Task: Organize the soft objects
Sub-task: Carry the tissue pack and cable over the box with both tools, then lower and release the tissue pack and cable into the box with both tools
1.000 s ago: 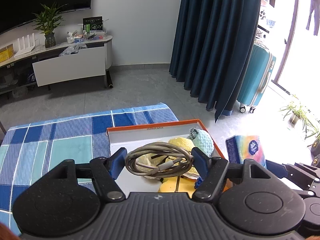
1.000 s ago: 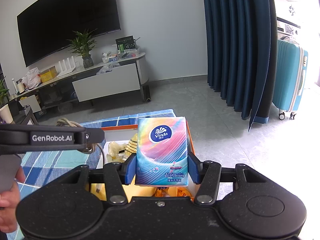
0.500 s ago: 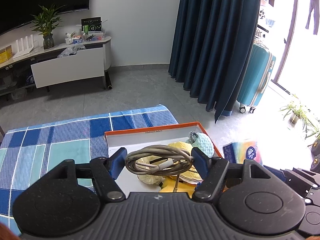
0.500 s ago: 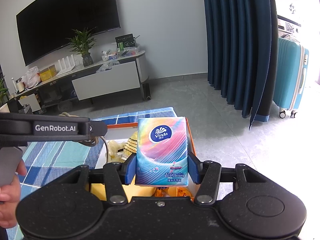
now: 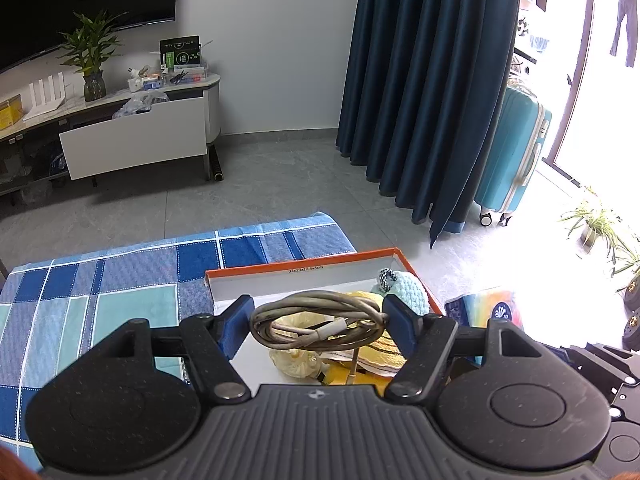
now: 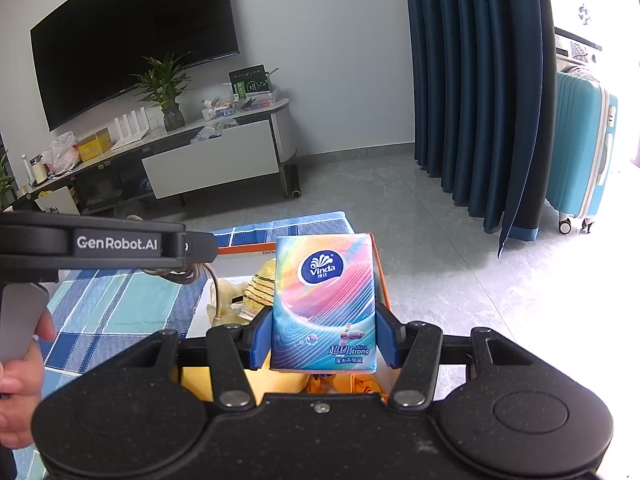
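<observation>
The box (image 5: pixel 304 270) sits on the checked cloth (image 5: pixel 100 292) at its right end, soft items piled inside. Above it, the coiled cable (image 5: pixel 320 326) hangs between the left gripper (image 5: pixel 320 322) fingers; to its right, the tissue pack (image 6: pixel 326 300) sits between the right gripper (image 6: pixel 325 338) fingers. Behind, the TV cabinet (image 5: pixel 136 140) stands left, the curtain (image 5: pixel 432 80) right.

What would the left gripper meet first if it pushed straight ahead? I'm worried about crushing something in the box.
Probably the yellow soft items in the orange-rimmed box. They lie just beyond the coiled cable that the left gripper holds, though depth is unclear.
</observation>
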A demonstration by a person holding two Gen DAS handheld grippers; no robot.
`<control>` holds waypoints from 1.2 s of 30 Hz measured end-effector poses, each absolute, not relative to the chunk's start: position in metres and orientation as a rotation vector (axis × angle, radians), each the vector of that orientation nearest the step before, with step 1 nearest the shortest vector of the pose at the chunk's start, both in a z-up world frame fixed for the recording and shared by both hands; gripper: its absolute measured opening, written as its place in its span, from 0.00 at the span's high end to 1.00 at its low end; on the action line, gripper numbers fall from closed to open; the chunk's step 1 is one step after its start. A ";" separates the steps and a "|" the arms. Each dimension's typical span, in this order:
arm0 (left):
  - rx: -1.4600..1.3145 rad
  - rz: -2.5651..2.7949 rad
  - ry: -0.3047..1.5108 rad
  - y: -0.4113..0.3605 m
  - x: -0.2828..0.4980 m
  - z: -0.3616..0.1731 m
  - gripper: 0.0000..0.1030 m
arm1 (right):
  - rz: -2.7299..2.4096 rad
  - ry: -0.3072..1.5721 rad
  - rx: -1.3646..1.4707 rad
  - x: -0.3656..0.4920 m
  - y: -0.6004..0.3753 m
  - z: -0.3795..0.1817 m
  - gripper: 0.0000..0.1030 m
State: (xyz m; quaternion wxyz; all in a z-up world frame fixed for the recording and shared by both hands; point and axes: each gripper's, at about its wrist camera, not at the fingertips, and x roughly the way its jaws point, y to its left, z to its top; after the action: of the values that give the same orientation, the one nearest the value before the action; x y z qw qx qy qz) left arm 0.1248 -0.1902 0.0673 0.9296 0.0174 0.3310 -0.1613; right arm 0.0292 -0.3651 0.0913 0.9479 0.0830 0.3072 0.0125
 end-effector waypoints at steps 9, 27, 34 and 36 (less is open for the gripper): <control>0.041 -0.335 0.669 -0.193 0.133 0.071 0.31 | 0.025 0.640 0.172 0.035 -0.365 0.091 0.38; 0.054 -0.341 0.650 -0.199 0.142 0.074 0.31 | 0.045 0.671 0.173 0.046 -0.368 0.083 0.38; 0.060 -0.350 0.659 -0.202 0.144 0.071 0.31 | 0.040 0.685 0.178 0.052 -0.367 0.078 0.36; 0.063 -0.350 0.662 -0.202 0.145 0.069 0.31 | 0.048 0.690 0.189 0.053 -0.368 0.077 0.33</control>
State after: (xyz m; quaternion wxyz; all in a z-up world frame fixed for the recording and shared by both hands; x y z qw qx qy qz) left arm 0.1448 -0.2024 0.0693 0.9302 0.0307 0.3232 -0.1711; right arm 0.0534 -0.3681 0.0769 0.9364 0.0927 0.3377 0.0237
